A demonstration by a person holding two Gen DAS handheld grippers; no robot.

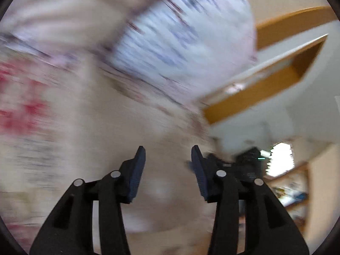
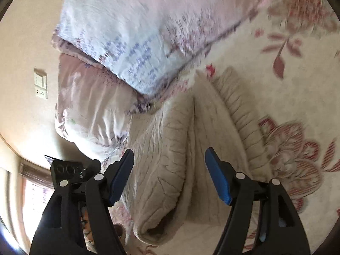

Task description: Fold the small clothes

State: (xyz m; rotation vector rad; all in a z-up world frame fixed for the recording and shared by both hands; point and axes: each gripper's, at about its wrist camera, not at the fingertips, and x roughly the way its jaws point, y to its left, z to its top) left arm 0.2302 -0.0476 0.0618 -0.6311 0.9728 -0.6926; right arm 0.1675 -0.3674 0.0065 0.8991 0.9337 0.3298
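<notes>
Beige knit garment [image 2: 182,148] lies bunched on floral bedspread [image 2: 297,80] beside pillows [image 2: 131,48] | your right gripper [image 2: 170,165] hovers above, fingers apart; left gripper [image 1: 167,163] likewise, empty | step: likely between folds | next: pick an edge.

Left wrist view: bedding [image 1: 180,42] motion-blurred; beige garment [image 1: 165,191] w/ no detail.

One beige sweater [image 2: 180,148]; two pillows [image 2: 131,48]; one floral bedsheet [image 2: 297,89].
</notes>
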